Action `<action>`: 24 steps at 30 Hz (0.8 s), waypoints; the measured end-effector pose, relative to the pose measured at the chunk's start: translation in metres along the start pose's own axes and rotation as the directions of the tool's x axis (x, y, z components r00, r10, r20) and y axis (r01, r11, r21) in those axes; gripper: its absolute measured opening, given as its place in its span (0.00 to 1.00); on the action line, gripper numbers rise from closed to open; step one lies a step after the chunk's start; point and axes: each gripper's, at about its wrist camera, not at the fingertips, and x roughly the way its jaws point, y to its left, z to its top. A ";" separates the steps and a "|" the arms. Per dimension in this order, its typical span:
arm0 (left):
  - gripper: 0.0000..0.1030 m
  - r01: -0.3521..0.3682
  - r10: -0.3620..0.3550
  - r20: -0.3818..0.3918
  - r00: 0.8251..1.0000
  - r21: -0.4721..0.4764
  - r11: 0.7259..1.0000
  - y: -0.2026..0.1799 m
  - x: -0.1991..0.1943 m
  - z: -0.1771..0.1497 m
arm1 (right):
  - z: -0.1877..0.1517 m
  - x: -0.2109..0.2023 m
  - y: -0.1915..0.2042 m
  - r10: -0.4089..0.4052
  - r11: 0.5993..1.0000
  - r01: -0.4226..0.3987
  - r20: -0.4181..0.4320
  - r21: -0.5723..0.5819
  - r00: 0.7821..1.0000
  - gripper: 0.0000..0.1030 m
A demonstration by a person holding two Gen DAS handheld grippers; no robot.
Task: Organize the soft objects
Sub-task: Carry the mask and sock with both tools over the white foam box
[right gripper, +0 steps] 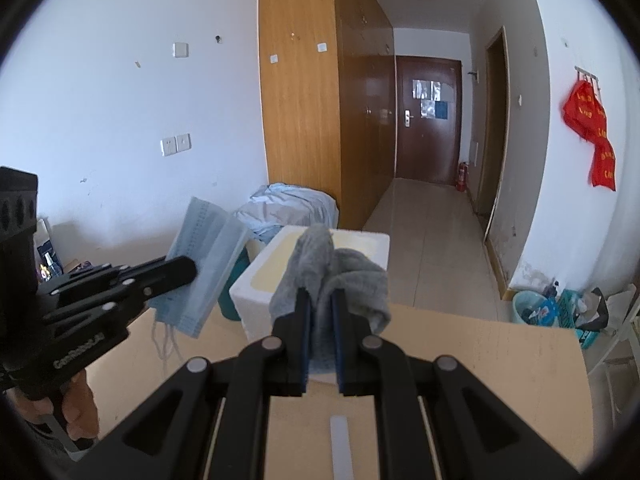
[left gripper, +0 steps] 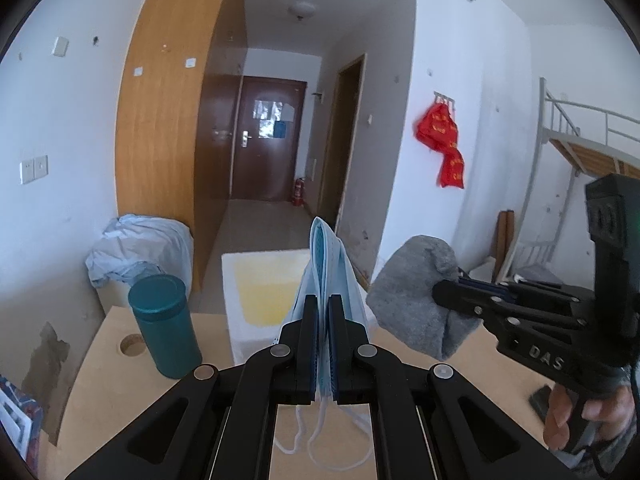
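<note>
My left gripper (left gripper: pixel 323 300) is shut on a stack of light blue face masks (left gripper: pixel 328 264), held upright above the wooden table, their white ear loops hanging below. It also shows in the right wrist view (right gripper: pixel 182 268) with the masks (right gripper: pixel 200 264). My right gripper (right gripper: pixel 322 296) is shut on a grey fluffy cloth (right gripper: pixel 340 276), held above the table near a white foam box (right gripper: pixel 372 244). In the left wrist view the right gripper (left gripper: pixel 444 292) and cloth (left gripper: pixel 412 284) are at the right.
A teal lidded cup (left gripper: pixel 164 324) stands on the table (left gripper: pixel 112 380) left of the foam box (left gripper: pixel 260 280), beside a round hole (left gripper: pixel 132 345). A pale blue bundle of fabric (left gripper: pixel 136 252) lies behind. A small white strip (right gripper: pixel 340 440) lies on the table.
</note>
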 end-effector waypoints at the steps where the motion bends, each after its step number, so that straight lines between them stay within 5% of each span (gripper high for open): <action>1: 0.04 -0.003 0.003 0.000 1.000 0.000 1.000 0.000 0.004 0.001 | 0.002 0.002 -0.001 0.000 1.000 0.000 0.002 0.000 1.000 0.12; 12: 0.04 0.008 -0.009 -0.009 1.000 -0.031 0.999 0.008 0.056 0.025 | 0.002 0.017 -0.014 -0.007 0.999 0.007 -0.008 0.033 1.000 0.12; 24: 0.04 -0.053 0.046 -0.139 0.989 -0.052 0.997 0.019 0.114 0.018 | -0.002 0.024 -0.018 -0.013 0.999 0.014 -0.028 0.038 1.000 0.12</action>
